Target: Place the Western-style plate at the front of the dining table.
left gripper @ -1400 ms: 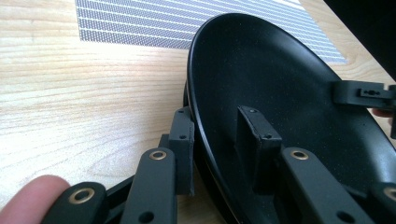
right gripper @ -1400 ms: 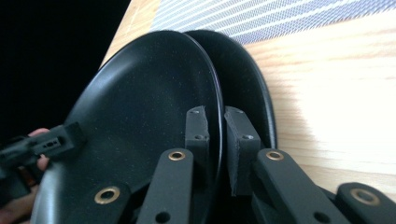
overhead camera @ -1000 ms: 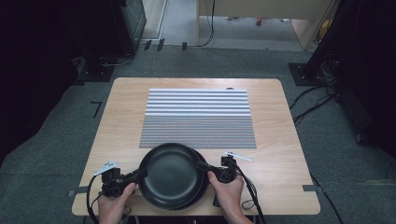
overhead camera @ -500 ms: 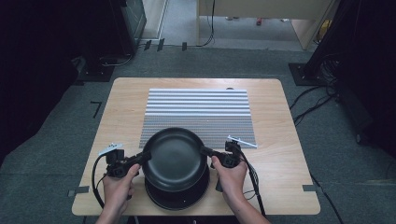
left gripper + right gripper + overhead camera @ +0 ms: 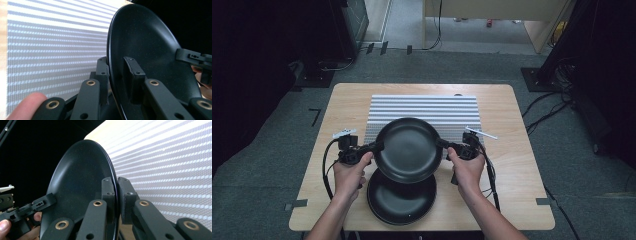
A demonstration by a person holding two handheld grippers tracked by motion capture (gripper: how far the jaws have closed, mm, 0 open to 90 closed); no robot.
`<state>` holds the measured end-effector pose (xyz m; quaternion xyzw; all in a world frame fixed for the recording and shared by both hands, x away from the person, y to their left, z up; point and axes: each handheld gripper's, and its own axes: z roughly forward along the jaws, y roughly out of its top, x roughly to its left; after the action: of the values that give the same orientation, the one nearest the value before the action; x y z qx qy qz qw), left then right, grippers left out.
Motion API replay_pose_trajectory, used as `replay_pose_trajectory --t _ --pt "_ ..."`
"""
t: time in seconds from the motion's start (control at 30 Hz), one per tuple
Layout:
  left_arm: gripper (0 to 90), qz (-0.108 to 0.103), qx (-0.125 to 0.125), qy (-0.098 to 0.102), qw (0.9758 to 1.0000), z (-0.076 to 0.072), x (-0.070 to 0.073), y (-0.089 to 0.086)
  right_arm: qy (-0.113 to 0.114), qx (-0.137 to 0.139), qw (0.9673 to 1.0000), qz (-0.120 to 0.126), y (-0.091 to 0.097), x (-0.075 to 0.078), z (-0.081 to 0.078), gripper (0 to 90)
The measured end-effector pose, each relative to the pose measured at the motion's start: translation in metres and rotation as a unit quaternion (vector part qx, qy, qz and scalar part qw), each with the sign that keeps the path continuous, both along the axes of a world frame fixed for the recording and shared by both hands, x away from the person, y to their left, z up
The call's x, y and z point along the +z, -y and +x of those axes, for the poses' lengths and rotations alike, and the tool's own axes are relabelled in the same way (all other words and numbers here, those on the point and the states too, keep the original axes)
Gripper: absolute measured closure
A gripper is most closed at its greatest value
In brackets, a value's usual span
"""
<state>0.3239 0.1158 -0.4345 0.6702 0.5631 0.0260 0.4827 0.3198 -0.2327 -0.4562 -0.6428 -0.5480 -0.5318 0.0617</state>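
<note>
The wooden table [image 5: 512, 125] carries a striped mat [image 5: 427, 107] across its far half, and near the front edge sits a black plate [image 5: 402, 202] flat on the wood, while a second black plate, the top plate [image 5: 408, 149], hangs in the air above it, partly over the near edge of the mat. The step in hand looks like separating a stack of two plates: the top plate is lifted clear and is being carried forward toward the mat. The left gripper [image 5: 376, 146] pinches the top plate's left rim and the right gripper [image 5: 443, 145] pinches its right rim; in the left gripper view the two black jaws sit on either side of the rim [image 5: 111, 75], and in the right gripper view the jaws press together on the thin edge [image 5: 113, 195]. The next move, as I judge it, calls for carrying the plate level over the mat, lowering both sides evenly, and only then spreading the jaws, since a lopsided release could tip it. Compared with a second ago, the top plate then sat low over the one beneath, hiding it; now it is higher and farther from the person, and most of the lower plate is uncovered, with both hands having moved forward alongside it
</note>
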Motion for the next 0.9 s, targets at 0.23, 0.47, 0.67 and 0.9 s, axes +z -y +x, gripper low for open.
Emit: replay_pose_trajectory --t 0.23,0.47,0.67,0.9 --pt "75.4 -0.004 -0.006 -0.018 0.9998 0.03 -0.002 0.014 0.004 -0.011 0.9997 -0.02 0.012 0.007 0.02 84.7" --pt "75.4 0.001 -0.007 -0.033 0.9994 0.054 -0.006 0.024 -0.007 -0.022 0.9995 -0.021 0.021 0.002 0.04 84.4" --pt "75.4 0.005 0.004 -0.043 0.999 0.076 -0.011 0.034 -0.011 -0.032 0.9992 -0.023 0.026 -0.004 0.058 84.2" --pt "75.2 0.008 0.007 -0.065 0.9979 0.102 -0.02 0.043 -0.024 -0.046 0.9983 -0.027 0.032 -0.012 0.08 84.1"
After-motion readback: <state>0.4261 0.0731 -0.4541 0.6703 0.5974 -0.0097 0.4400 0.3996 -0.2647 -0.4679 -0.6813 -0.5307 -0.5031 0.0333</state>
